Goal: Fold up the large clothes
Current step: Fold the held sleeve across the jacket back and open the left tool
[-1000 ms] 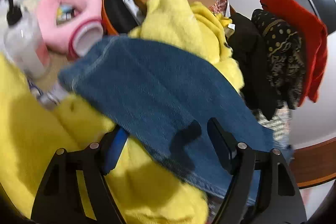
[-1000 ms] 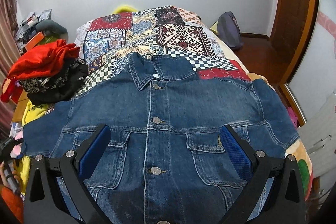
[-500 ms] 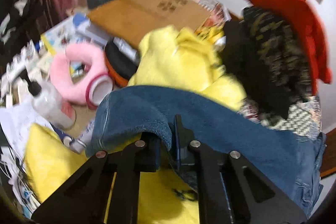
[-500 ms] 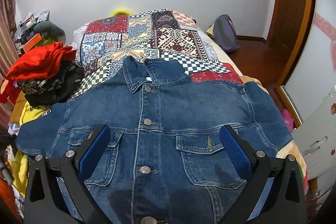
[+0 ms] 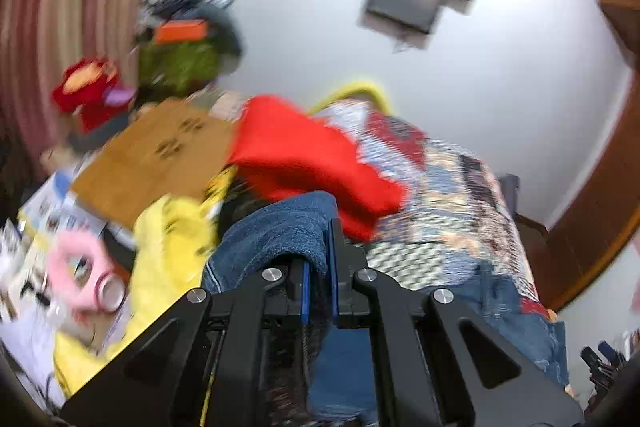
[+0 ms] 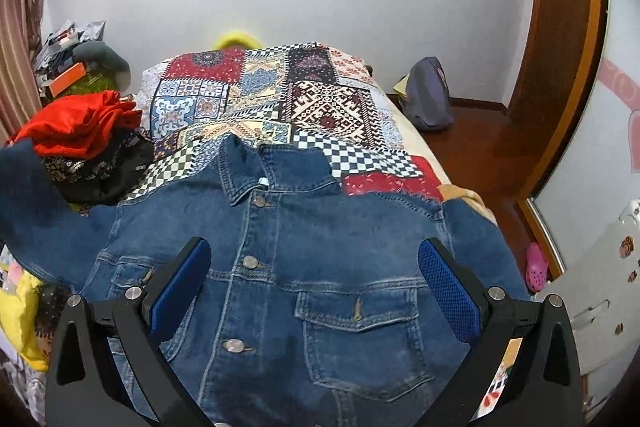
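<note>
A blue denim jacket lies front up and buttoned on the patchwork bedspread, collar toward the far wall. My right gripper is open and empty, hovering above the jacket's chest. My left gripper is shut on the jacket's left sleeve and holds it lifted. The raised sleeve also shows at the left edge of the right wrist view. The left wrist view is blurred by motion.
A pile of red and black clothes lies on the bed's left side. Yellow fabric, a cardboard box and a pink cushion clutter the left. A backpack sits right of the bed.
My left gripper closed on the jacket's left sleeve and lifted it up and toward the bed. My right gripper stayed open and drifted slightly over the jacket.
</note>
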